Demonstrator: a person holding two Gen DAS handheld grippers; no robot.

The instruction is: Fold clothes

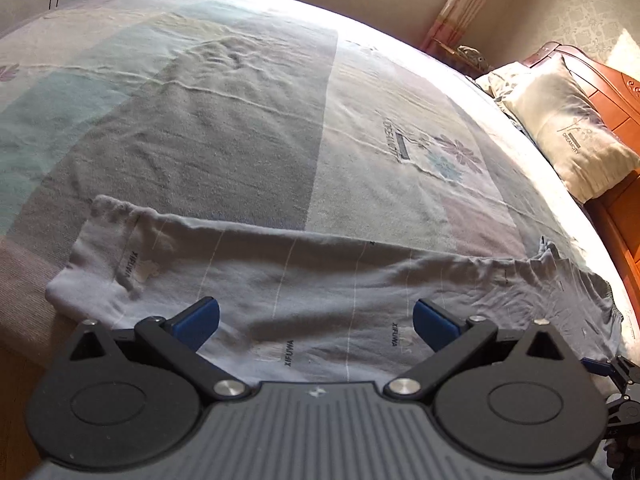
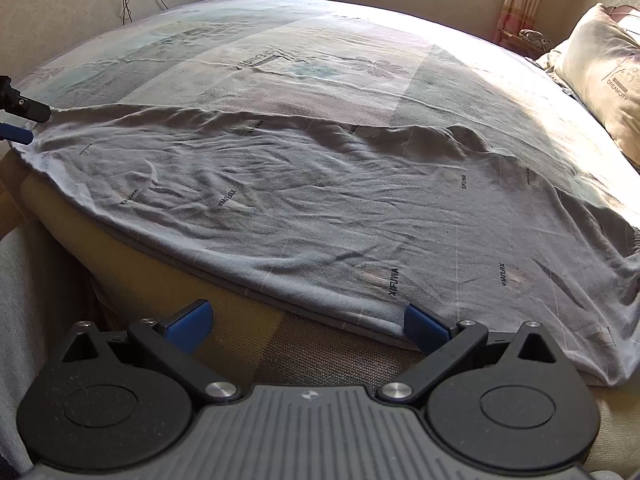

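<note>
While the grey garment [image 2: 320, 200] lies spread lengthwise along the near edge of the bed [image 2: 304, 36], your right tool [image 2: 308, 326] hangs just off that edge with its blue pads [image 2: 424, 328] wide apart and nothing between them; one pad sits right at the garment's hem, though you cannot tell if it touches. Your left tool [image 1: 316, 322] hovers low over the garment's cuffed end [image 1: 108, 248], its pads spread apart as well, gripping nothing. Wrinkled fabric printed with small "XIFUWA" marks drapes slightly over the bed's side. Beyond the garment, the patterned bedsheet [image 1: 248, 120] stretches away toward the window, and a pillow [image 1: 568, 128] rests at the headboard end of the bed.
</note>
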